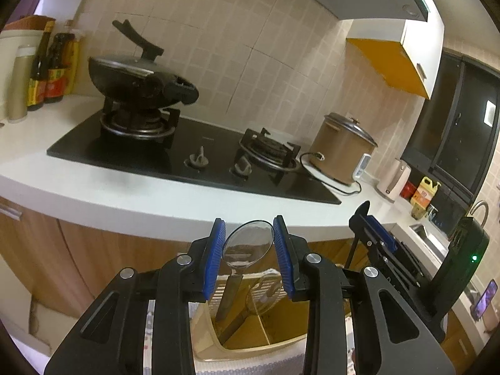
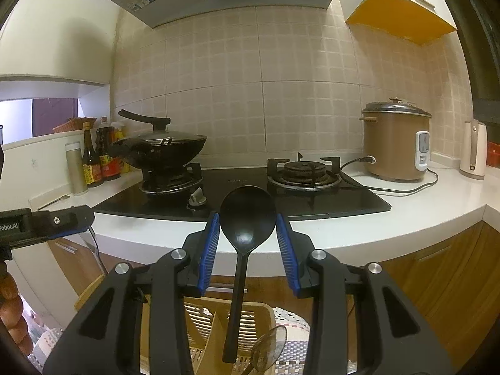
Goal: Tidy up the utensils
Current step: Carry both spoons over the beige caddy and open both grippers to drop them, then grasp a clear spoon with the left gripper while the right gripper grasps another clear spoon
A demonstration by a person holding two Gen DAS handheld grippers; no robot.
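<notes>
The clear spoon sits between the blue pads of the left tool, clamped across its bowl, handle hanging toward six o'clock into the beige utensil basket. It looks light, thin and glossy, so likely slippery and easy to crack; a hold on the handle would be safer than on the curved bowl. The right tool holds the black ladle the same way, pads on either side of its bowl, stiff handle pointing down over the basket. Only the right view shows a second clear spoon already standing in the basket; only the left view shows the sink at three o'clock along the tabletop.
</notes>
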